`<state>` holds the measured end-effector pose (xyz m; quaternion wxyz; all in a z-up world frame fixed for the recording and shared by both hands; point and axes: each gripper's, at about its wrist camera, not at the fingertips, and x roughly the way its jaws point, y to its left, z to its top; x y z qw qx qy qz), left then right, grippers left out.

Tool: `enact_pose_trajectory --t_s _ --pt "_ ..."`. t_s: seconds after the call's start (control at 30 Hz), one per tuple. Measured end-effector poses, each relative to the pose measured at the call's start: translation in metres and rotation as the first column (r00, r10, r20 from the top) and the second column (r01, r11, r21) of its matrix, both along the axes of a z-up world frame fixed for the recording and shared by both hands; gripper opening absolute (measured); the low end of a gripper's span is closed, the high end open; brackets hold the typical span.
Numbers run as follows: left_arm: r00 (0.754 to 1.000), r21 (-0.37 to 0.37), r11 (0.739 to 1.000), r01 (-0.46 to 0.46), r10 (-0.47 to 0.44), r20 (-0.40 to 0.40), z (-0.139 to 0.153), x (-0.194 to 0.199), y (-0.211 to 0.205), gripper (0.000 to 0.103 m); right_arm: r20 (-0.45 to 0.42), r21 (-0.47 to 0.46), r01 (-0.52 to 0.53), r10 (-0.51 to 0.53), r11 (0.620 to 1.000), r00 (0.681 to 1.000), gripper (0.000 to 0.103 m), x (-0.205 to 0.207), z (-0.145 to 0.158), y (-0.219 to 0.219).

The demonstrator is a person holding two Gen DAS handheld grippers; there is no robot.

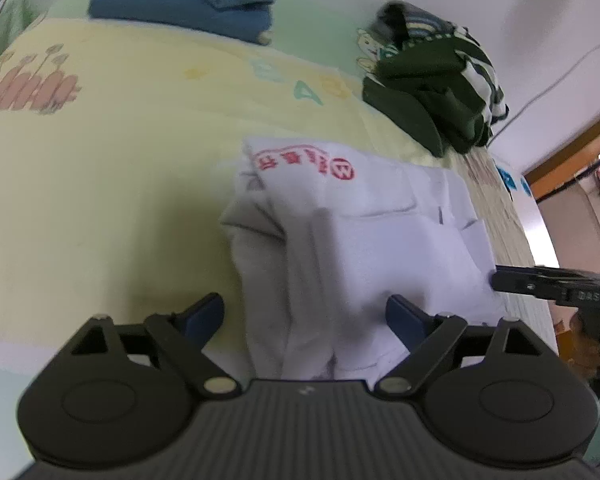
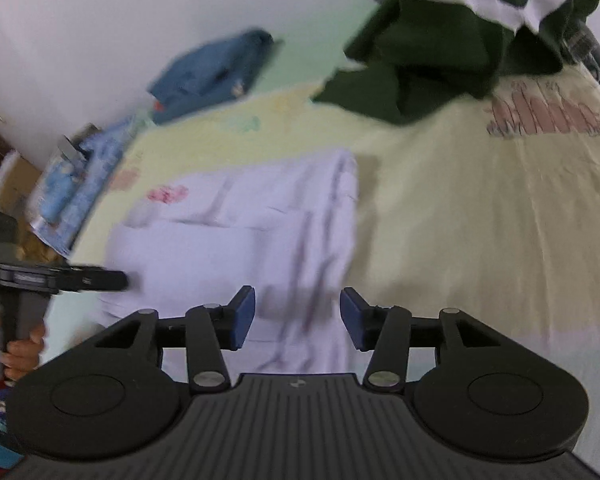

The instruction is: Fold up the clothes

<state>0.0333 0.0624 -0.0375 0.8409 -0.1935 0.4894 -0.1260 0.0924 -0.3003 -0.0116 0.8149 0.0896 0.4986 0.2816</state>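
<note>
- The yellow bedspread (image 1: 100, 168), printed with flowers and letters, runs to a white wall on the far side; broad bare stretches lie open on both sides of the garment.
- A folded white garment (image 1: 360, 240) lies flat on the bedspread, near its front edge. Its long axis runs away from the cameras, and the red printed mark sits at the far end.
- A dark green garment with white stripes (image 2: 452, 44) is heaped at the far edge, well apart from the white one.
- A folded blue garment (image 1: 188, 0) rests by the wall, also well apart.
- The left gripper (image 1: 304, 316) hangs over the white garment's near end, jaws spread wide, pads clear of the cloth, nothing held.
- The right gripper (image 2: 298, 316) hovers over the near end too, jaws apart and empty.
- Only the right wrist view shows a hand (image 2: 20, 352) on the other gripper's handle and a blue printed packet (image 2: 72, 184) at the bedspread's left edge; only the left wrist view shows a brown door frame (image 1: 572, 148).
</note>
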Motion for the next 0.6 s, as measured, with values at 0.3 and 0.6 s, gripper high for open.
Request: enact_pose_trajectory --t_s 0.3,0.6 --pt "0.998 -0.063 0.996 0.065 -0.064 0.025 -0.004 0.004 -0.02 0.096 -0.099 0.085 -0.031 0.039 0.996 0.994 0.052 0.017 -0.012 -0.001" --pt "0.997 -0.139 0.989 0.056 -0.048 0.063 -0.008 0.004 -0.013 0.096 -0.122 0.147 -0.079 0.098 0.986 0.988 0.028 0.029 -0.02 0.006"
